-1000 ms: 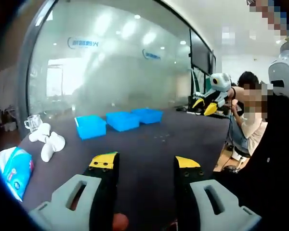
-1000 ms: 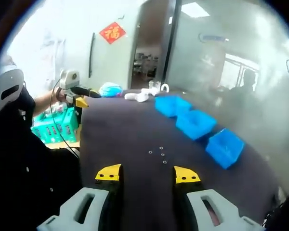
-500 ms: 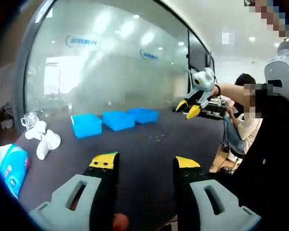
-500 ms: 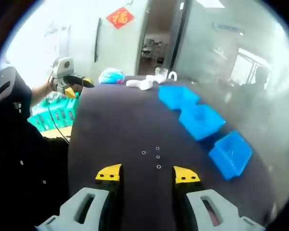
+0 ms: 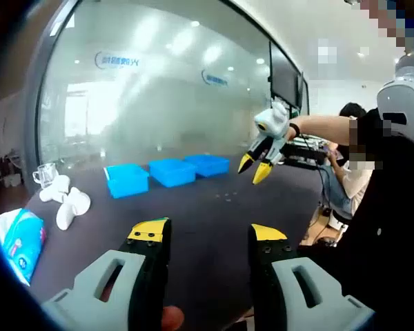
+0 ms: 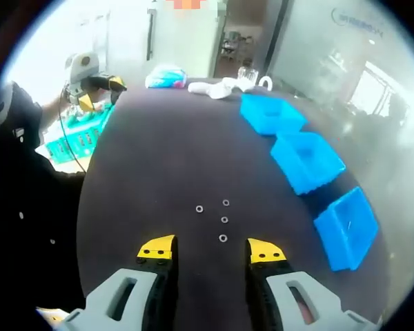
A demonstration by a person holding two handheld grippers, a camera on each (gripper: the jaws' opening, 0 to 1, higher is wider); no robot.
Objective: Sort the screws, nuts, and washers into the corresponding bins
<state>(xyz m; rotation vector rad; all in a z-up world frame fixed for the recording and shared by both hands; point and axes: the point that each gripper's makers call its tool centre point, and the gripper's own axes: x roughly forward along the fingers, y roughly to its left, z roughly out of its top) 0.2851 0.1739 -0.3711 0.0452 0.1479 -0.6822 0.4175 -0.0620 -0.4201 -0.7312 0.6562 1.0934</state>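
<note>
The four small metal pieces [image 6: 223, 220] on the dark table [image 6: 159, 158] are showing too small to tell as screws, nuts or washers. In the left gripper view they [image 5: 227, 196] are blurring into faint specks. The contents of the three blue bins [image 6: 307, 161] are staying indistinct. The white objects [image 5: 67, 203] near the far end are reading as vague shapes, and the blue-white packet [image 5: 15, 238] is being cut off by the picture's edge.

Both grippers are held apart with jaws open, the left gripper [image 5: 208, 234] low, the right gripper [image 6: 212, 249] seemingly raised.
</note>
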